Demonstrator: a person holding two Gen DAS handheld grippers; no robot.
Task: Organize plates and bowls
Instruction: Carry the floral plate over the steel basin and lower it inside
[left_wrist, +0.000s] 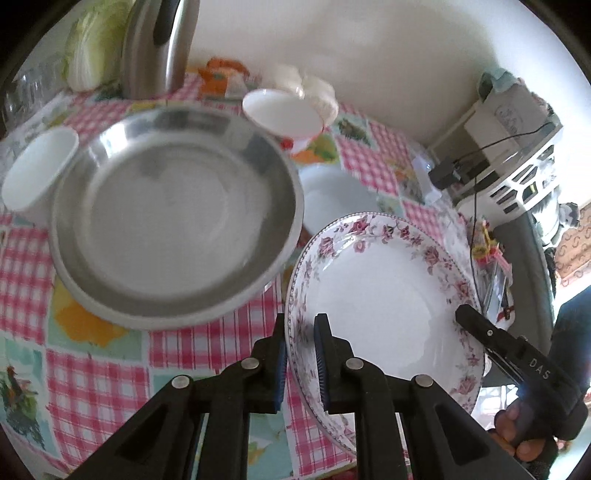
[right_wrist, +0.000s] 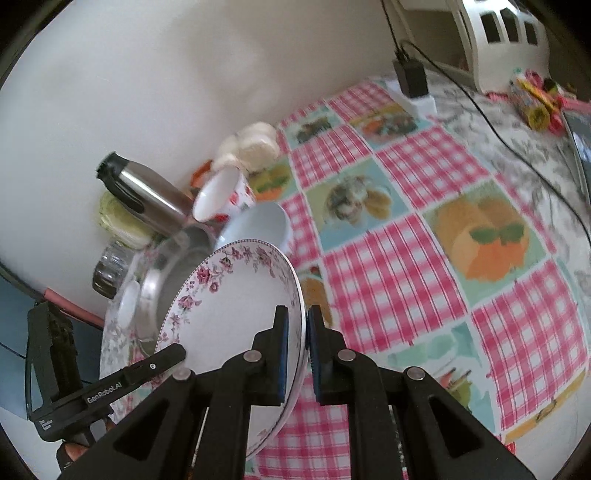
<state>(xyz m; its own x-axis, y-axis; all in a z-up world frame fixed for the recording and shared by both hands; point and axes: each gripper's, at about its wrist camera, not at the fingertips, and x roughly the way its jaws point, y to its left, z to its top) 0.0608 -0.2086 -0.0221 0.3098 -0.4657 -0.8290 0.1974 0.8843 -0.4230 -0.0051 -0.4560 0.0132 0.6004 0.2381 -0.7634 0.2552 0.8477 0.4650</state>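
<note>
Here both tools clamp one floral plate (left_wrist: 384, 295) by opposite edges. The left tool (left_wrist: 300, 363) has its blue pads pressed on either side of the plate's near left rim, and the right tool (right_wrist: 296, 354) pinches the rim on the opposite side, one finger on the white face and one behind. In the left view the right tool's black finger lies across the plate's far right rim, with a hand (left_wrist: 517, 432) wrapped on its grip below. In the right view the left tool (right_wrist: 162, 360) reaches the plate's lower left rim.

The plate is tilted, held off the desk (right_wrist: 424, 258), which wears a pink checked cloth with fruit pictures. Just beside the plate, on its left in the left view, sits a steel basin (left_wrist: 173, 218). A white cup (left_wrist: 37, 173) touches the basin's far left edge. Behind the basin stands a steel kettle (left_wrist: 155, 48) with a cabbage (left_wrist: 92, 44) next to it. A small white bowl (left_wrist: 282, 112) with red print is tipped beyond the basin, and a plain white bowl (left_wrist: 332, 192) rests between basin and plate. A black plug (right_wrist: 410, 77) and cable lie well apart at the desk's far side.
</note>
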